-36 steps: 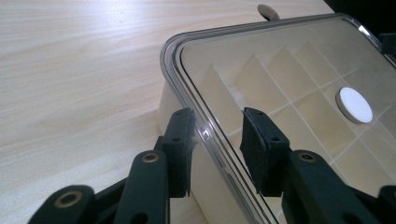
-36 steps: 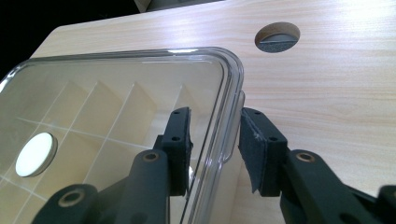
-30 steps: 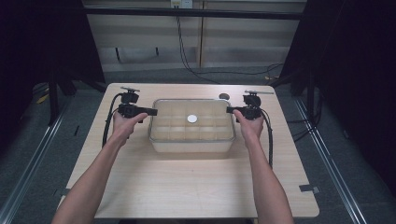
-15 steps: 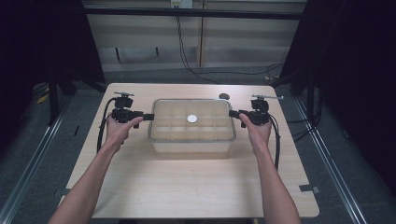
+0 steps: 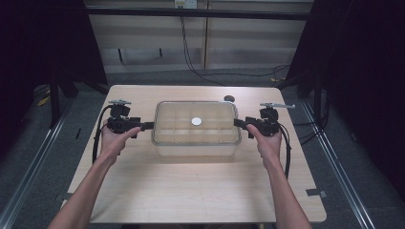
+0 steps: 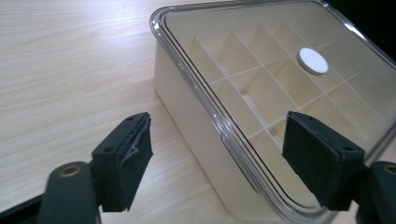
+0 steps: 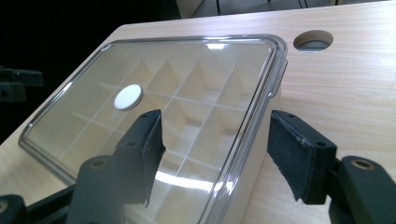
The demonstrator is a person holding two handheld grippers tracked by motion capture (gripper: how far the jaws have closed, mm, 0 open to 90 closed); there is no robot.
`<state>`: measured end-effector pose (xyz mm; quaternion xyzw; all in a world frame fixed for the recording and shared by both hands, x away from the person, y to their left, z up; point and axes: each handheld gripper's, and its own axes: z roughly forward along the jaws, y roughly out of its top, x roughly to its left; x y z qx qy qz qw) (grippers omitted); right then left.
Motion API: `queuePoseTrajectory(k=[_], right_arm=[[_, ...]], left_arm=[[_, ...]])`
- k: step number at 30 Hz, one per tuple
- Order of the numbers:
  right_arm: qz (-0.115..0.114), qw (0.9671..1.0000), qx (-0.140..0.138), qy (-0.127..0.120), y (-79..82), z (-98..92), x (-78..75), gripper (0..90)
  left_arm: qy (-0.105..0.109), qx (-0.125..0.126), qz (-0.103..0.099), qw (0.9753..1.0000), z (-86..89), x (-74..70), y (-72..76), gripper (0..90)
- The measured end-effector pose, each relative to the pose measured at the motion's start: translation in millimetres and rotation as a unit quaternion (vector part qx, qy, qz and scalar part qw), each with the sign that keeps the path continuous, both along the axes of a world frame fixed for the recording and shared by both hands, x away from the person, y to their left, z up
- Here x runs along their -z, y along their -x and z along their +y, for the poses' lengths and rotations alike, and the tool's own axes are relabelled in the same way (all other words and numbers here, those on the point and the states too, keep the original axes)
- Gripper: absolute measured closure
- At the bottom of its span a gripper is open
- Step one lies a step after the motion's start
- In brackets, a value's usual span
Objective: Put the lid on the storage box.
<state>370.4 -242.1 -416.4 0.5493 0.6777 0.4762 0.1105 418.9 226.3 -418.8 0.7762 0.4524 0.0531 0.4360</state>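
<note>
At tabletop centre sits the lidded divider box (image 5: 196, 128), left gripper (image 5: 147, 126) and right gripper (image 5: 237, 122) at its ends, fingers apart astride lid rim; next, close and lift

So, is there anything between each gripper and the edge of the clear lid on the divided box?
Nothing visible. The left gripper and right gripper both stand open at opposite ends of the clear plastic lid, their jaws straddling its rim.
</note>
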Motion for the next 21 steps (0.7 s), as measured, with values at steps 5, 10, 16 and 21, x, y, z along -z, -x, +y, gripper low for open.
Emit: queuePoseTrajectory(k=[5, 10, 16, 21], right_arm=[[-0.001, 1.0, -0.004, -0.004, 12.1, -2.6, -1.9, 34.9], [-0.003, 0.9999, -0.01, -0.003, 23.4, -3.9, -0.2, 35.1], [-0.008, 0.9998, -0.018, -0.003, 39.9, -3.4, -0.7, 35.6], [-0.011, 0.9997, -0.019, -0.004, 56.5, -5.6, -0.6, 35.7]], left_arm=[[0.014, -0.001, -0.008, 0.9999, 9.5, -2.1, 11.5, 22.3], [0.013, -0.008, -0.014, 0.9998, 18.9, -1.2, 22.8, 24.5], [0.008, 0.001, -0.034, 0.9994, 25.0, -5.9, 39.1, 30.2], [-0.005, 0.009, -0.046, 0.9989, 26.9, -8.2, 53.5, 32.9]])
